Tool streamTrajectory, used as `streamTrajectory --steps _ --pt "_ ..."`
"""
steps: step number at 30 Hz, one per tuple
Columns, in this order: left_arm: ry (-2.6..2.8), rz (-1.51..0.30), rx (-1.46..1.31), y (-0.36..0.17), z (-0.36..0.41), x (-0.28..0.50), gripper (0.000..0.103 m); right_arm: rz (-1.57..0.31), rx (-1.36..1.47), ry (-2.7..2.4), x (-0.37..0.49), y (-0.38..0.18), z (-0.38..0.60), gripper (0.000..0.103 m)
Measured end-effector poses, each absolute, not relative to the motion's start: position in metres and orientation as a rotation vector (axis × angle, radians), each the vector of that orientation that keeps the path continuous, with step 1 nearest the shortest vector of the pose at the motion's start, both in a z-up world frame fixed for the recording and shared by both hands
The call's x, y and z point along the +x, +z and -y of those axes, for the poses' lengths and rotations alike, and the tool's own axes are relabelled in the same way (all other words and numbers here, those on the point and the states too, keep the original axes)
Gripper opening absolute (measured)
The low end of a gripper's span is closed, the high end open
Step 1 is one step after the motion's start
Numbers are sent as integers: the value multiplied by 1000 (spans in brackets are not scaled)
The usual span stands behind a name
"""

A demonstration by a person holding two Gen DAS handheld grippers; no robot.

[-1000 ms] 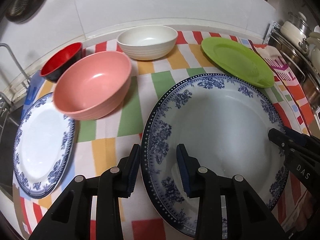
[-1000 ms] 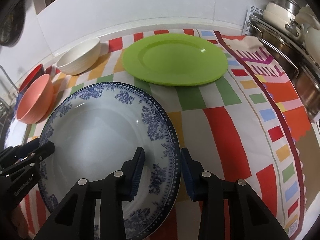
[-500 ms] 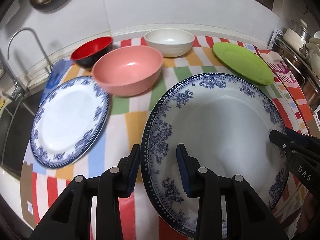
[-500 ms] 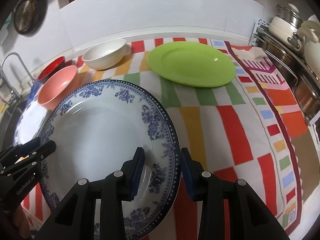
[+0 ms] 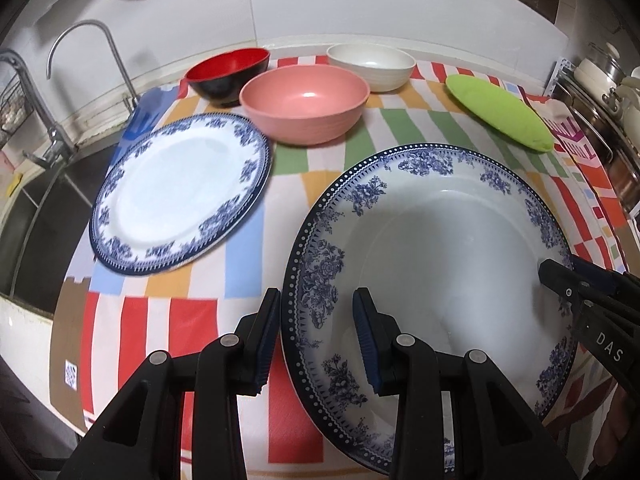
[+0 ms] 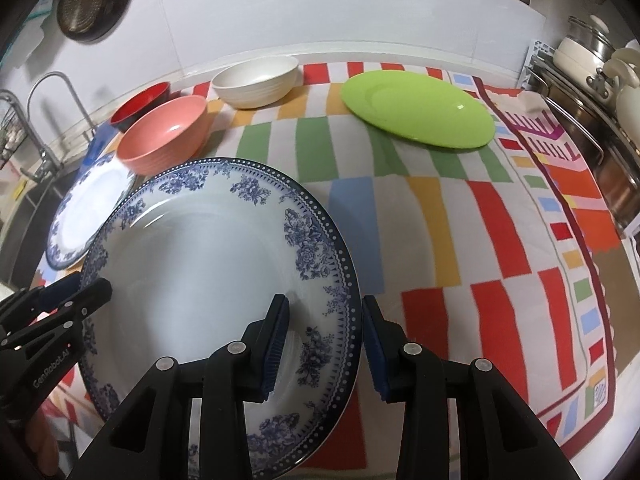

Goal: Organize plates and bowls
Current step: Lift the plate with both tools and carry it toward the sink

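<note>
The large blue-and-white plate is held clear of the striped cloth, near the cloth's front edge, gripped on opposite rims: the left gripper is closed part-way over its left rim and the right gripper over its right rim, a pad above and a pad below in each case. Its near edge is cut off behind the gripper bodies in both views. A second blue-and-white plate lies flat at the cloth's left edge beside the sink; in the right wrist view it is partly hidden by the held plate. Along the back edge are seen a red-and-black bowl, a pink bowl, a cream bowl and a green plate. "DAS" is read on the right gripper and "GenRobot.AI" on the left. A small printed square at the cloth's front left corner cannot be made out.
</note>
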State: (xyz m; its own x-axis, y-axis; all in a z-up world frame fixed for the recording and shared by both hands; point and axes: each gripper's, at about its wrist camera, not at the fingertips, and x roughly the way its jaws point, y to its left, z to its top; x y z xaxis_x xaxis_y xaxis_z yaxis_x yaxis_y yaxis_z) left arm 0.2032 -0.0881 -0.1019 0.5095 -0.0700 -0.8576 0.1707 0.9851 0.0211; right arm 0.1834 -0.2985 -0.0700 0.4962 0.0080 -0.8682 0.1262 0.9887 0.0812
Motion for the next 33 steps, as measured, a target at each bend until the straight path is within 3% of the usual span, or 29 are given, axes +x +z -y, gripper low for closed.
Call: streamTrajectory --steps 33 --pt "-86 -1077 90 -127 79 199 37 -1117 115 -31 181 -95 280 38"
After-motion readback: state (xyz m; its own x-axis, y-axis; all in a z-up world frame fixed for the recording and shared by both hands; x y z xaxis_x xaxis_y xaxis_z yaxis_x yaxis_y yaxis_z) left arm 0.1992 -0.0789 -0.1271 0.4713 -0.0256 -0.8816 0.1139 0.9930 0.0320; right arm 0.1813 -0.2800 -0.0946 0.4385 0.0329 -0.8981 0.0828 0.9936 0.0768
